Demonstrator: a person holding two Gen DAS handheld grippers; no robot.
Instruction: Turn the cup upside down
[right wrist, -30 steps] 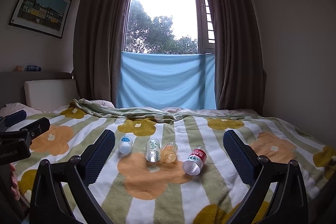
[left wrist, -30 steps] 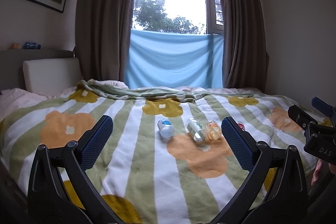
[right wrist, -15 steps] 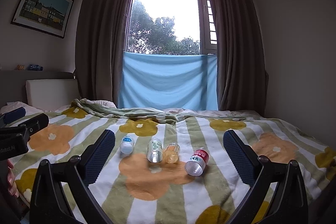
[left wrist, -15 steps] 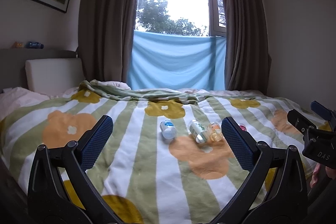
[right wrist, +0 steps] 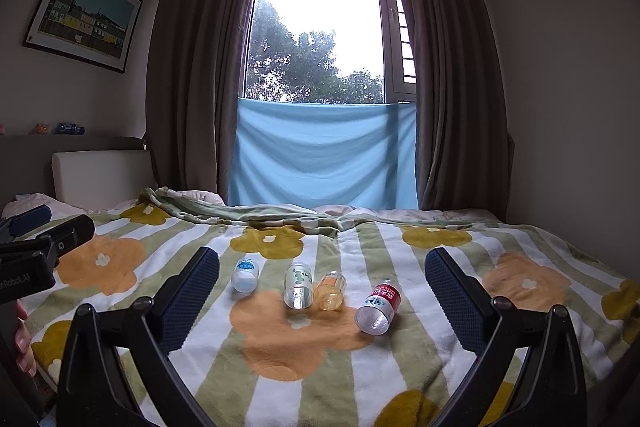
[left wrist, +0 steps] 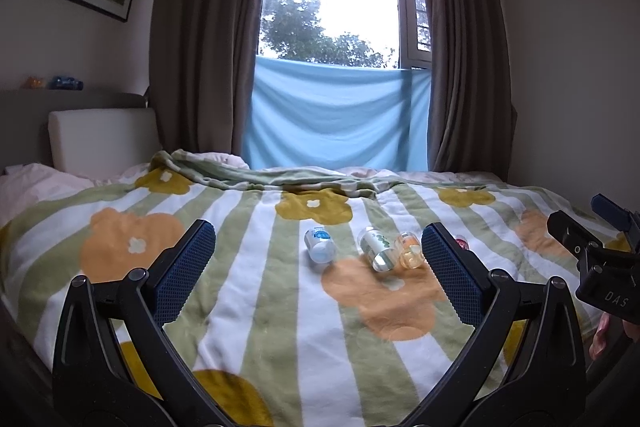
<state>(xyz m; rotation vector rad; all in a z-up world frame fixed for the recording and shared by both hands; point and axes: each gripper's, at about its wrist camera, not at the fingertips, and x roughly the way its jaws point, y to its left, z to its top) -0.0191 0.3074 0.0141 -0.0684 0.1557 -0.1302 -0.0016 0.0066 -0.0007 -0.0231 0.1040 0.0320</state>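
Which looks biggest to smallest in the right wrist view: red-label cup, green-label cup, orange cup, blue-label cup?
1. red-label cup
2. green-label cup
3. orange cup and blue-label cup: too alike to rank.
The red one lies nearest the camera, so its lead is unsure.

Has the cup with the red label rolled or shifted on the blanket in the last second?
No. The red-label cup lies at the same edge of the orange flower as before.
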